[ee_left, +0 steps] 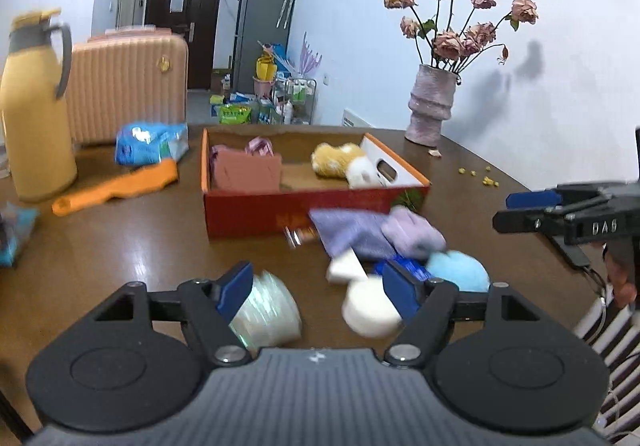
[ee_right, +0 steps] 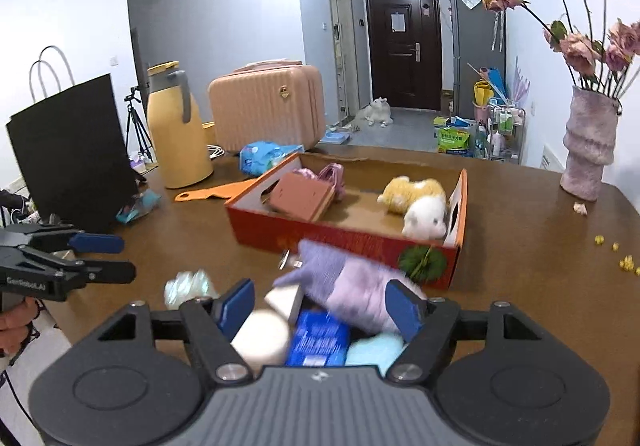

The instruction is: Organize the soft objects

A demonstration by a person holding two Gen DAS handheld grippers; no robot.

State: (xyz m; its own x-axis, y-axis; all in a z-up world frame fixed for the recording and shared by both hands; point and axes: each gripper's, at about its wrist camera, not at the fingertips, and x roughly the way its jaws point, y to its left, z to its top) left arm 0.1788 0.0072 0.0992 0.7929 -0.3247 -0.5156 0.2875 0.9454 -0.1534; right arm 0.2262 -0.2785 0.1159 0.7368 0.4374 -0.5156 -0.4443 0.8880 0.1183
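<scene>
A red cardboard box (ee_left: 280, 206) (ee_right: 352, 242) on the brown table holds a yellow plush (ee_left: 334, 160) (ee_right: 412, 190), a white plush (ee_left: 362, 174) (ee_right: 426, 218) and a brown pouch (ee_left: 246, 168) (ee_right: 302, 200). In front of it lies a pile: purple cloth (ee_left: 384, 234) (ee_right: 352, 282), light blue soft piece (ee_left: 460, 270) (ee_right: 374, 352), white round piece (ee_left: 368, 308) (ee_right: 262, 338), blue packet (ee_right: 318, 338). My left gripper (ee_left: 320, 294) is open above the table, with a tape roll (ee_left: 266, 312) at its left finger. My right gripper (ee_right: 320, 306) is open over the pile.
A yellow thermos (ee_left: 34, 106) (ee_right: 178, 126), an orange scoop (ee_left: 116, 186), a blue wipes pack (ee_left: 152, 142) and a black paper bag (ee_right: 72, 150) stand to the left. A pink vase with dried roses (ee_left: 432, 106) (ee_right: 588, 146) stands at the right. A pink suitcase (ee_right: 268, 106) is behind the table.
</scene>
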